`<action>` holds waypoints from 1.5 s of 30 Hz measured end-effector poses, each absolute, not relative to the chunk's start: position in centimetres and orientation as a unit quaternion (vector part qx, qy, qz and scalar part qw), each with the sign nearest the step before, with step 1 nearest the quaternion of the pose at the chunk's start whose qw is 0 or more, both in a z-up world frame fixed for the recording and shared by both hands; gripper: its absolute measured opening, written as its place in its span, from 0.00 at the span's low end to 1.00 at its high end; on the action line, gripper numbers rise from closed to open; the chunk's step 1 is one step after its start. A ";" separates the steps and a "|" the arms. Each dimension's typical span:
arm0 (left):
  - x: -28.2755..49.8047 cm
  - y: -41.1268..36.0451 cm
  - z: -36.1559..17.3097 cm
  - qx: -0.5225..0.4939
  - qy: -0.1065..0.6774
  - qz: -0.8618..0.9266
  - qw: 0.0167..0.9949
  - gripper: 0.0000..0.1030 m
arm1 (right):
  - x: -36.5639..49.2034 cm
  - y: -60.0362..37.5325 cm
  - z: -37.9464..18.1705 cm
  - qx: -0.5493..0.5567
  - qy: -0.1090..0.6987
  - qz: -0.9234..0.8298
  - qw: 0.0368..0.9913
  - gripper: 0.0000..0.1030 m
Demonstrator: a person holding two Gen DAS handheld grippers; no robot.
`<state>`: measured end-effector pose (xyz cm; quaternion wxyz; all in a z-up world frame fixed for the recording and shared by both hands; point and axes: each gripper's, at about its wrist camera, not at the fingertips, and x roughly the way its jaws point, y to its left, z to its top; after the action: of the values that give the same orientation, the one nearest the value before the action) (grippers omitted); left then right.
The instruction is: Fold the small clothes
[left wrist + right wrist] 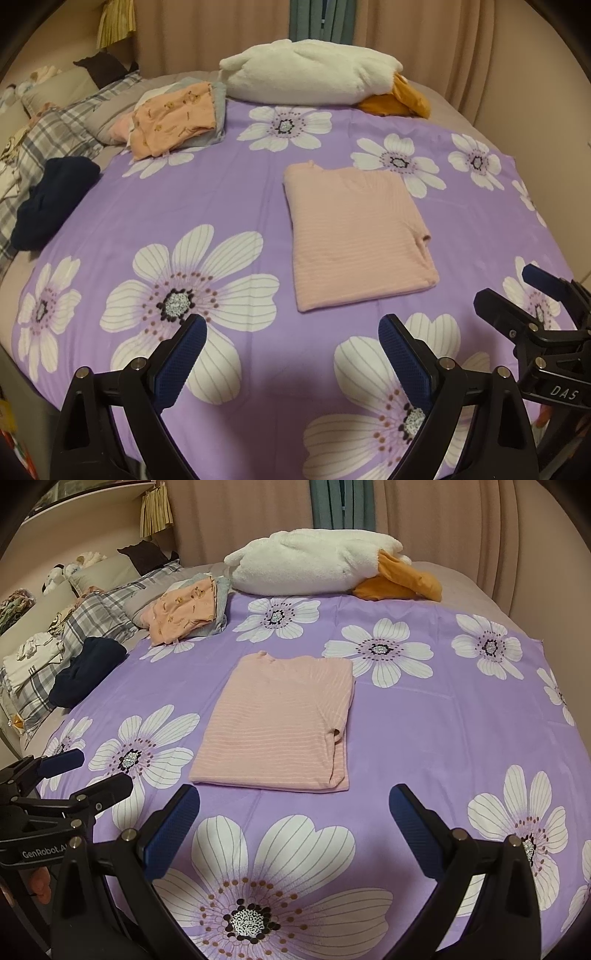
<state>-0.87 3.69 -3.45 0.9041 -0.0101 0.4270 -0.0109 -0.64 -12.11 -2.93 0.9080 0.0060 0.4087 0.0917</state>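
A pink striped top [356,232] lies folded into a flat rectangle in the middle of the purple flowered sheet [229,192]. It also shows in the right wrist view [280,723]. My left gripper [291,328] is open and empty, held above the sheet just short of the top's near edge. My right gripper [293,799] is open and empty, also just short of that near edge. Each gripper shows in the other's view: the right one [517,295] at the right, the left one [88,771] at the left.
A stack of folded clothes with an orange printed piece on top [177,118] lies at the back left. A dark navy garment [51,199] sits at the left edge. A white and orange plush toy [314,74] lies at the back. Plaid pillows [92,627] line the left.
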 end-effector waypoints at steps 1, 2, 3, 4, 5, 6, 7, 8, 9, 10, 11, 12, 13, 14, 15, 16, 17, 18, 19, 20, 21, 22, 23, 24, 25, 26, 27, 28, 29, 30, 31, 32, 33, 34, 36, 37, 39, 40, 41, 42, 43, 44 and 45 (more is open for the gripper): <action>-0.8 3.7 -3.4 -0.010 0.427 -0.011 0.904 0.91 | -0.6 -12.1 -2.9 0.005 0.409 0.091 0.908 1.00; -0.8 3.7 -3.4 -0.010 0.427 -0.011 0.904 0.91 | -0.6 -12.1 -2.9 0.005 0.409 0.091 0.908 1.00; -0.8 3.7 -3.5 -0.011 0.427 -0.011 0.904 0.91 | -0.6 -12.0 -3.0 0.005 0.409 0.091 0.908 1.00; -0.8 3.7 -3.5 -0.011 0.428 -0.012 0.904 0.91 | -0.6 -12.0 -3.0 0.005 0.409 0.092 0.908 1.00; -0.7 3.7 -3.5 -0.010 0.428 -0.012 0.904 0.91 | -0.6 -12.0 -3.1 0.006 0.410 0.092 0.908 1.00; -0.7 3.7 -3.5 -0.010 0.429 -0.012 0.903 0.91 | -0.5 -12.0 -3.1 0.006 0.410 0.092 0.908 1.00; -0.7 3.7 -3.5 -0.010 0.429 -0.012 0.903 0.91 | -0.5 -12.0 -3.1 0.006 0.410 0.091 0.908 1.00; -0.6 3.7 -3.5 -0.010 0.428 -0.013 0.903 0.91 | -0.5 -12.0 -3.1 0.006 0.410 0.091 0.908 1.00; -0.6 3.7 -3.5 -0.010 0.429 -0.013 0.903 0.91 | -0.4 -12.0 -3.2 0.006 0.411 0.091 0.907 1.00; -0.5 3.7 -3.6 -0.010 0.429 -0.013 0.903 0.91 | -0.4 -11.9 -3.3 0.007 0.412 0.091 0.907 1.00; -0.5 3.7 -3.6 -0.011 0.430 -0.013 0.903 0.91 | -0.4 -11.9 -3.4 0.007 0.412 0.091 0.906 1.00; -0.5 3.7 -3.6 -0.010 0.430 -0.013 0.903 0.91 | -0.3 -11.9 -3.5 0.007 0.413 0.091 0.906 1.00; -0.4 3.7 -3.7 -0.010 0.431 -0.014 0.902 0.91 | -0.3 -11.8 -3.5 0.006 0.414 0.091 0.906 1.00; -0.4 3.7 -3.7 -0.009 0.431 -0.014 0.902 0.91 | -0.3 -11.8 -3.6 0.006 0.415 0.091 0.905 1.00; -0.3 3.7 -3.7 -0.009 0.432 -0.014 0.902 0.91 | -0.3 -11.8 -3.6 0.007 0.415 0.091 0.905 1.00; -0.3 3.7 -3.7 -0.009 0.432 -0.014 0.902 0.91 | -0.3 -11.8 -3.7 0.007 0.415 0.091 0.905 1.00; -0.3 3.6 -3.7 -0.009 0.432 -0.014 0.902 0.91 | -0.3 -11.8 -3.7 0.007 0.415 0.091 0.905 1.00; -0.3 3.6 -3.7 -0.009 0.432 -0.014 0.902 0.91 | -0.3 -11.8 -3.6 0.006 0.414 0.091 0.906 1.00; -0.3 3.6 -3.7 -0.009 0.432 -0.014 0.902 0.91 | -0.3 -11.8 -3.7 0.006 0.414 0.090 0.906 1.00; -0.3 3.6 -3.7 -0.010 0.432 -0.014 0.902 0.91 | -0.3 -11.8 -3.7 0.006 0.414 0.091 0.906 1.00; -0.3 3.6 -3.7 -0.010 0.432 -0.015 0.902 0.91 | -0.3 -11.8 -3.7 0.006 0.414 0.091 0.906 1.00; -0.3 3.6 -3.7 -0.009 0.432 -0.014 0.902 0.91 | -0.3 -11.9 -3.6 0.007 0.415 0.091 0.905 1.00; -0.3 3.6 -3.8 -0.010 0.432 -0.014 0.902 0.91 | -0.3 -11.9 -3.7 0.007 0.415 0.091 0.905 1.00; -0.3 3.6 -3.8 -0.010 0.432 -0.014 0.902 0.91 | -0.3 -11.8 -3.7 0.007 0.415 0.091 0.905 1.00; -0.3 3.6 -3.7 -0.009 0.432 -0.014 0.902 0.91 | -0.3 -11.9 -3.7 0.008 0.415 0.091 0.905 1.00; -0.3 3.6 -3.8 -0.009 0.432 -0.014 0.901 0.91 | -0.3 -11.9 -3.7 0.008 0.415 0.091 0.905 1.00; -0.4 3.5 -3.8 -0.008 0.432 -0.014 0.902 0.91 | -0.2 -11.9 -3.6 0.007 0.415 0.091 0.905 1.00; -0.4 3.5 -3.8 -0.008 0.432 -0.015 0.902 0.91 | -0.2 -12.0 -3.7 0.008 0.414 0.091 0.906 1.00; -0.3 3.5 -3.8 -0.008 0.432 -0.015 0.902 0.91 | -0.2 -12.0 -3.7 0.008 0.414 0.090 0.906 1.00; -0.4 3.5 -3.7 -0.008 0.432 -0.015 0.902 0.91 | -0.2 -12.0 -3.8 0.009 0.414 0.090 0.906 1.00; -0.3 3.4 -3.8 -0.007 0.431 -0.016 0.902 0.91 | -0.2 -12.0 -3.7 0.008 0.415 0.090 0.905 1.00; -0.3 3.4 -3.8 -0.007 0.432 -0.016 0.902 0.91 | -0.2 -12.0 -3.7 0.008 0.414 0.091 0.906 1.00; -0.3 3.4 -3.8 -0.007 0.432 -0.015 0.902 0.91 | -0.2 -12.1 -3.7 0.008 0.415 0.091 0.905 1.00; -0.4 3.4 -3.8 -0.007 0.432 -0.015 0.902 0.91 | -0.2 -12.0 -3.7 0.008 0.415 0.091 0.905 1.00; -0.4 3.4 -3.8 -0.008 0.432 -0.015 0.902 0.91 | -0.2 -12.0 -3.8 0.008 0.416 0.091 0.905 1.00; -0.4 3.4 -3.7 -0.008 0.432 -0.015 0.902 0.91 | -0.2 -12.0 -3.8 0.008 0.416 0.091 0.905 1.00; -0.4 3.4 -3.7 -0.008 0.431 -0.015 0.902 0.91 | -0.2 -12.1 -3.8 0.009 0.416 0.091 0.905 1.00; -0.4 3.4 -3.8 -0.008 0.432 -0.015 0.902 0.91 | -0.2 -12.1 -3.8 0.010 0.416 0.091 0.905 1.00; -0.4 3.4 -3.8 -0.008 0.432 -0.015 0.902 0.91 | -0.2 -12.1 -3.8 0.009 0.416 0.091 0.905 1.00; -0.4 3.4 -3.8 -0.007 0.431 -0.015 0.902 0.91 | -0.2 -12.1 -3.7 0.009 0.416 0.090 0.905 1.00; -0.4 3.4 -3.8 -0.007 0.431 -0.014 0.902 0.91 | -0.2 -12.1 -3.7 0.009 0.416 0.090 0.905 1.00; -0.4 3.3 -3.7 -0.006 0.430 -0.014 0.903 0.91 | -0.2 -12.1 -3.7 0.009 0.416 0.091 0.905 1.00; -0.5 3.2 -3.7 -0.005 0.429 -0.013 0.903 0.91 | -0.2 -12.1 -3.8 0.009 0.416 0.090 0.905 1.00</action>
<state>-0.46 3.24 -3.68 0.9033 -0.0049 0.4287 -0.0133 -0.22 -12.08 -3.78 0.9049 0.0095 0.4158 0.0905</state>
